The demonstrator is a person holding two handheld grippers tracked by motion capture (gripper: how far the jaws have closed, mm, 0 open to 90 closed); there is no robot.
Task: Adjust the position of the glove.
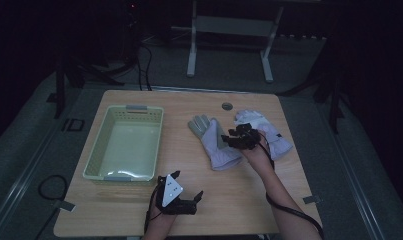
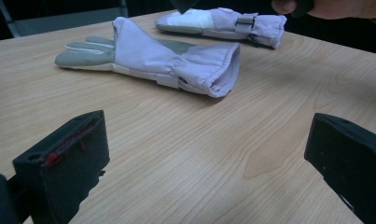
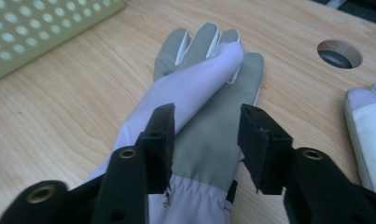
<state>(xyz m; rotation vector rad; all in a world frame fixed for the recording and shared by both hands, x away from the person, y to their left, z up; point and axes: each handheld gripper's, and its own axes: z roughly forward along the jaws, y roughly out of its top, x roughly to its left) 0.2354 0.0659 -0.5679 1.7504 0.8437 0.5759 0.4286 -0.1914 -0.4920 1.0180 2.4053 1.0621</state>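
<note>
The right gripper (image 3: 204,140) hangs with jaws parted over the near glove (image 3: 195,121); the left gripper (image 1: 181,192) rests agape. The glove looks soft, light, floppy: best pinched at the gathered cuff.

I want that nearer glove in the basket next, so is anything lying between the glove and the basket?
Nothing visible does. The bare table lies between the nearer glove and the green basket. The right gripper hovers open over the glove; the second glove lies on the far side.

Wooden table (image 1: 239,200) with pale green basket (image 1: 96,150) (left side), two lilac gloves (image 1: 216,147) near a round hole (image 1: 227,106)
</note>
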